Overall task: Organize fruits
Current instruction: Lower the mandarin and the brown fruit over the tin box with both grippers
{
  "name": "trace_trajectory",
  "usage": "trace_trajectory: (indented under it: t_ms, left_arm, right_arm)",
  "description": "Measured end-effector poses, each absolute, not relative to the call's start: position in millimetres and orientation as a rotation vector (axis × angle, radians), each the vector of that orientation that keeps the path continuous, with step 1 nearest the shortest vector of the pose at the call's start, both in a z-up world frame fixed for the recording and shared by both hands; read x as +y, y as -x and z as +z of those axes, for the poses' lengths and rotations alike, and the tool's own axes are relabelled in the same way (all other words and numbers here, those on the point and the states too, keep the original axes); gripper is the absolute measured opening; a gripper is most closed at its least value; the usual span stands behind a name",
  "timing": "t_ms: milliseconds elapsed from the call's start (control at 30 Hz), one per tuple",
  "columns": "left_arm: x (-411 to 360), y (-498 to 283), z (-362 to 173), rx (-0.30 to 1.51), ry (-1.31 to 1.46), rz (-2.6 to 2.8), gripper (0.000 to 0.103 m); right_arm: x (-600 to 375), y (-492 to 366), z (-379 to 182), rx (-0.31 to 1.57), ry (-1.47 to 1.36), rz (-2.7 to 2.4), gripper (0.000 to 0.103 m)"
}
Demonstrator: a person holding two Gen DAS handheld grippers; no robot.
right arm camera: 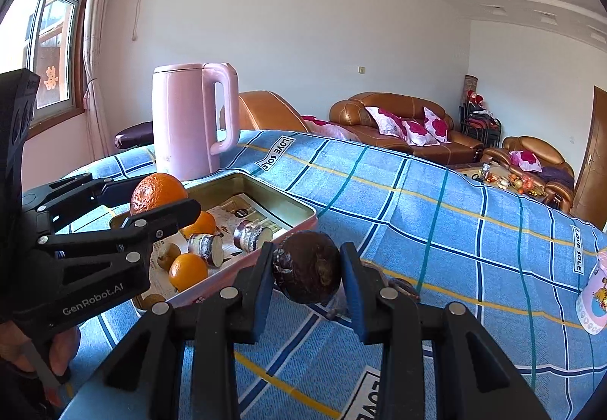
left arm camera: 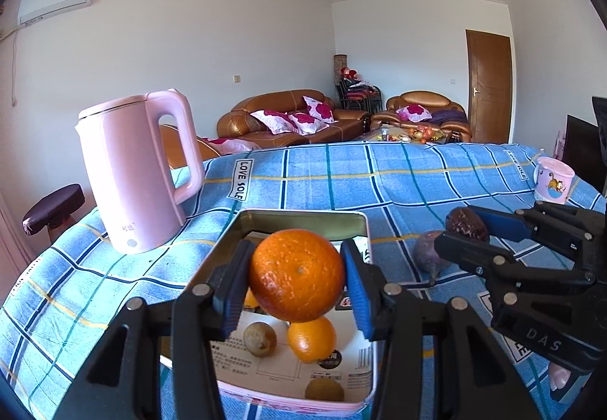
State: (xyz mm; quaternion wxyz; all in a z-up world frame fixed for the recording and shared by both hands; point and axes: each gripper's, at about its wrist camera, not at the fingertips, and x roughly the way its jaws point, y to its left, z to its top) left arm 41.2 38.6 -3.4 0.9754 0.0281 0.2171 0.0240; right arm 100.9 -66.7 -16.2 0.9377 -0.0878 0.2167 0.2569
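The left tool (left arm camera: 297, 277) is closed on a big orange (left arm camera: 296, 275). Its two blue pads press the fruit from both sides, and the orange hangs in the air over the tin tray (left arm camera: 303, 217). Down in the tray, under this tool, lie a small orange (left arm camera: 312, 339) and a brown round fruit (left arm camera: 260, 339). Another small orange (right arm camera: 187, 271) and two little jars (right arm camera: 206, 249) also lie in the tray.

The right tool (right arm camera: 307, 274) is closed on a dark brown fruit (right arm camera: 307, 272), held up above the blue checked cloth (right arm camera: 436, 230) on the counter. Just under and behind this tool, a purple fruit (left arm camera: 426, 253) lies on the cloth. The tray sits to the left of the right tool, close by.

Past the left tool and to its left stands a pink kettle (left arm camera: 136, 173), upright on the cloth, beside the tray. Far off to the right of the right tool stands a pink cup (left arm camera: 553, 185), near the edge of the counter.
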Motion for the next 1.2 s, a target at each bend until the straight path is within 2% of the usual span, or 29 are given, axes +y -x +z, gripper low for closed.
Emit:
trace_trajectory:
  t_ms: [700, 1200]
  left_arm:
    - [101, -65, -11, 0.530, -0.051, 0.167, 0.048]
    - [107, -80, -28, 0.608, -0.070, 0.168, 0.048]
  right_arm:
    - [-18, -119, -13, 0.466, 0.168, 0.613, 0.036]
    - [7, -133, -30, 0.534, 0.180, 0.640, 0.036]
